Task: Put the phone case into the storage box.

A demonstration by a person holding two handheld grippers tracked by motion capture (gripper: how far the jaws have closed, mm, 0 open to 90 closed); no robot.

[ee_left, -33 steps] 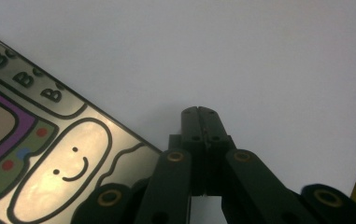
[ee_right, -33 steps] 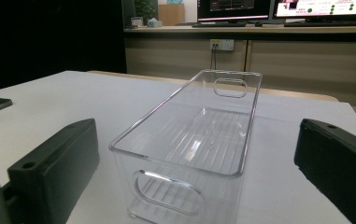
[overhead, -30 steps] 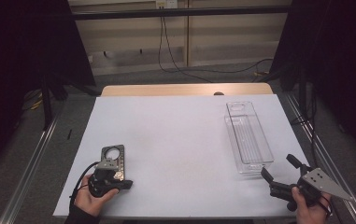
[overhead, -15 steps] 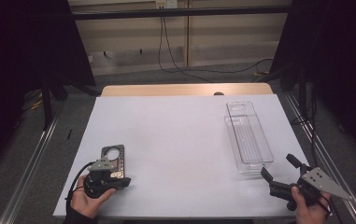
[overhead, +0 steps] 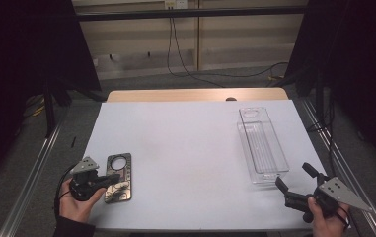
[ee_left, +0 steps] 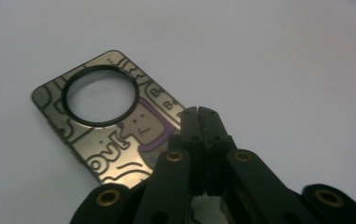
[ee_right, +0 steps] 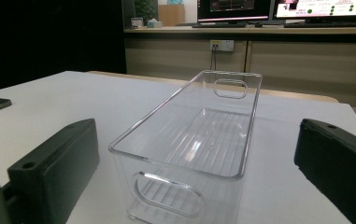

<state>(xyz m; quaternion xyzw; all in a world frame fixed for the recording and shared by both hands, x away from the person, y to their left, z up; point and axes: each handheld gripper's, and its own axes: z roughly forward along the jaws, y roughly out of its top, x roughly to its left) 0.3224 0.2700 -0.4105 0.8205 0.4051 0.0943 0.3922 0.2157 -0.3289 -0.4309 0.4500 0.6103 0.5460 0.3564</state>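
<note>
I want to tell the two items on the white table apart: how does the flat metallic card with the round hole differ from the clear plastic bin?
The flat metallic card with the round hole is opaque, shiny and printed with cartoon figures; the clear plastic bin is see-through and plain. The card lies thin and flat; the bin has upright walls with handle cutouts. The card lies at the left gripper, the bin before the right gripper. Both rest on the white table.

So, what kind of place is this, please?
Probably an office or lab set up for recording: computer monitors stand on a counter behind, cables hang from a wall socket, and black curtains flank the white table with its clear plastic bin.
</note>
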